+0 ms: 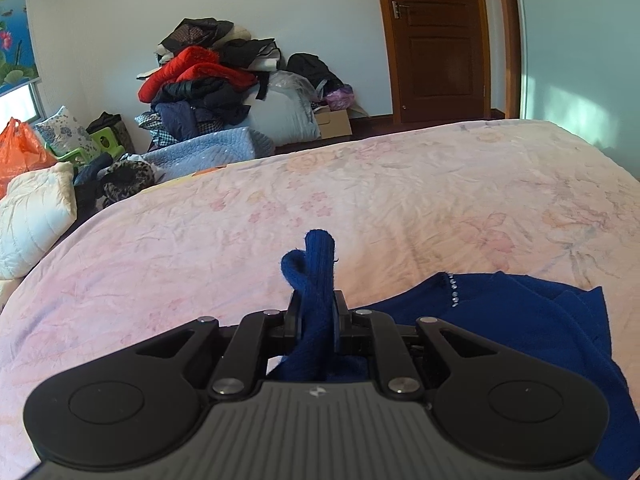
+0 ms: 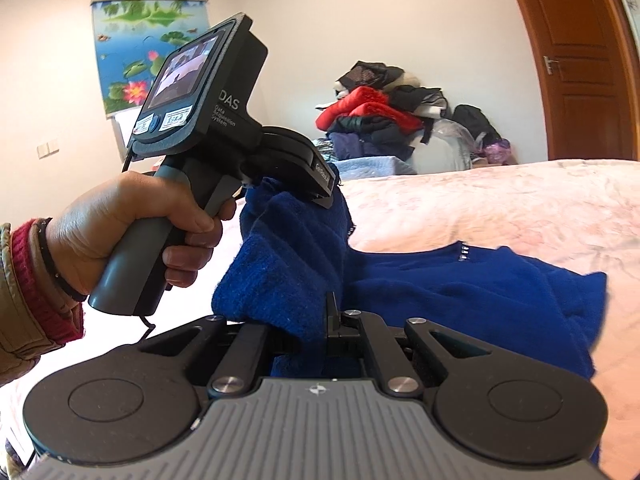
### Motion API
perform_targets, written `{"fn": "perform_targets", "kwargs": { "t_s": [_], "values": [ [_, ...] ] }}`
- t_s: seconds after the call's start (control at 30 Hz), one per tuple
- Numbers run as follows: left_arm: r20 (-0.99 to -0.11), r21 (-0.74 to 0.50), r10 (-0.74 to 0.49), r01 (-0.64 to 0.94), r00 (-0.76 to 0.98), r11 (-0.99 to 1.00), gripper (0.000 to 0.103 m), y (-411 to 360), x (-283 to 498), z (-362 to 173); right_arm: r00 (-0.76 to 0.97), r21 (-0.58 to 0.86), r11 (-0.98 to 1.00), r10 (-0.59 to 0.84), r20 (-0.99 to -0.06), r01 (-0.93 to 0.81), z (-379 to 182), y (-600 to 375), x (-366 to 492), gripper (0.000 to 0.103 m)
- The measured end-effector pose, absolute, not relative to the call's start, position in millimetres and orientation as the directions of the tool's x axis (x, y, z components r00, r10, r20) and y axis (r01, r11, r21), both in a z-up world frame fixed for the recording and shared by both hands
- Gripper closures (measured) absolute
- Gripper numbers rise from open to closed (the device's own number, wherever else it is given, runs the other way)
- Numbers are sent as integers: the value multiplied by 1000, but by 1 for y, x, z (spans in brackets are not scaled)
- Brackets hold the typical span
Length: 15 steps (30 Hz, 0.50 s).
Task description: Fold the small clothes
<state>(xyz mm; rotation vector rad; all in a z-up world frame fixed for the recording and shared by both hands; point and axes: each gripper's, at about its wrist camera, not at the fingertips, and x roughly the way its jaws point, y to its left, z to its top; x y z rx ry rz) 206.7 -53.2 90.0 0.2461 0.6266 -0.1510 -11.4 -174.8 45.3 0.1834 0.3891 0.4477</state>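
Note:
A dark blue knit sweater (image 1: 500, 320) lies partly on the pink floral bed sheet (image 1: 240, 220), with a small row of rhinestones on it. My left gripper (image 1: 316, 304) is shut on a fold of the sweater, which pokes up between the fingers. In the right wrist view a hand holds the left gripper (image 2: 325, 197) at upper left, lifting one part of the blue sweater (image 2: 460, 288). My right gripper (image 2: 317, 318) is shut on a thick bunch of the same sweater; the cloth hides its left finger. The two grippers are close together, and the sweater's body trails to the right over the bed sheet (image 2: 500, 208).
A tall pile of clothes (image 1: 200, 92) and a cardboard box (image 1: 334, 122) stand against the far wall beyond the bed. A brown door (image 1: 440, 36) is at the back right. An orange bag (image 1: 20, 148) and a white pillow (image 1: 32, 220) lie at the left.

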Motion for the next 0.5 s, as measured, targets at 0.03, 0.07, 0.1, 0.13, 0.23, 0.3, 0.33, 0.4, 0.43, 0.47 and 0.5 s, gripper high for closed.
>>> {"fn": "perform_targets", "kwargs": {
  "t_s": [0.03, 0.07, 0.1, 0.13, 0.23, 0.3, 0.33, 0.4, 0.43, 0.47, 0.5],
  "values": [
    [-597, 182, -69, 219, 799, 959, 90, -58, 207, 90, 833, 258, 889, 448, -324, -378, 45, -178, -12, 96],
    [-598, 182, -73, 223, 798, 958, 90, -61, 207, 89, 834, 263, 890, 446, -325, -373, 45, -183, -12, 96],
    [-599, 182, -75, 227, 797, 957, 90, -65, 206, 88, 835, 269, 890, 443, -326, -367, 45, -186, -13, 96],
    [-600, 183, -77, 230, 796, 956, 91, -68, 207, 87, 837, 274, 891, 439, -326, -361, 44, -189, -13, 96],
    [-608, 183, -82, 240, 790, 953, 90, -77, 207, 84, 841, 281, 894, 431, -327, -348, 42, -196, -15, 96],
    [-613, 184, -85, 247, 786, 951, 90, -82, 208, 82, 842, 288, 895, 427, -329, -341, 41, -200, -15, 96],
    [-614, 186, -85, 249, 785, 951, 90, -84, 208, 81, 843, 292, 895, 425, -329, -337, 40, -203, -14, 96],
    [-617, 188, -87, 253, 782, 949, 90, -89, 208, 80, 845, 297, 896, 421, -329, -330, 39, -206, -14, 96],
    [-619, 188, -88, 256, 781, 948, 90, -90, 208, 79, 846, 299, 896, 419, -329, -328, 39, -208, -14, 96],
    [-620, 187, -89, 257, 780, 948, 90, -92, 209, 79, 846, 302, 896, 418, -330, -325, 38, -210, -14, 96],
    [-621, 186, -90, 259, 779, 948, 90, -95, 209, 78, 847, 304, 897, 416, -331, -322, 37, -211, -14, 96]
  ]
}}
